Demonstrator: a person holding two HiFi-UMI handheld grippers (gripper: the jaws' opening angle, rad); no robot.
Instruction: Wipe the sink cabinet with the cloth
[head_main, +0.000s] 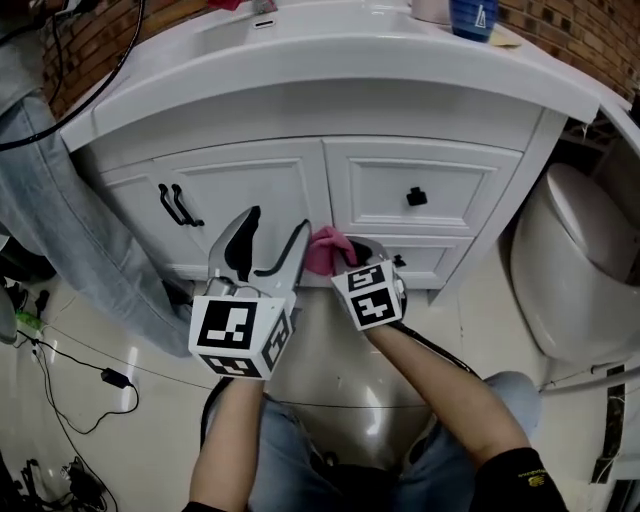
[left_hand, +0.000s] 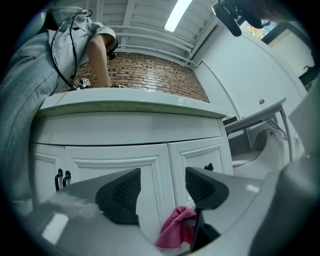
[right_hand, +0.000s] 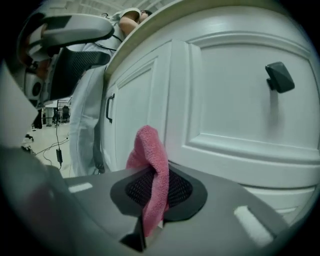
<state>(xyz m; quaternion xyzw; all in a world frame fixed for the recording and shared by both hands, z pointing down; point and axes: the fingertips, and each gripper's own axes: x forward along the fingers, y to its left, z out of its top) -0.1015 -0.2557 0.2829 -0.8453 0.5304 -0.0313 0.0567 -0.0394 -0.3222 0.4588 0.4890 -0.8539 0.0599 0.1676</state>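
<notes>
Below counter (head_main: 330, 95) front edge: cabinet (head_main: 260, 190), white, facing me.
Left gripper (left_hand: 161, 187): my jaws wide apart, nothing between.
Right gripper (right_hand: 155, 192): my jaws pinched on cloth (right_hand: 152, 155).
Cloth: pink, close to cabinet front, under edge's middle.

Head view steeply down; gripper views close — sharing sink cabinet (head_main: 262, 190).
</notes>
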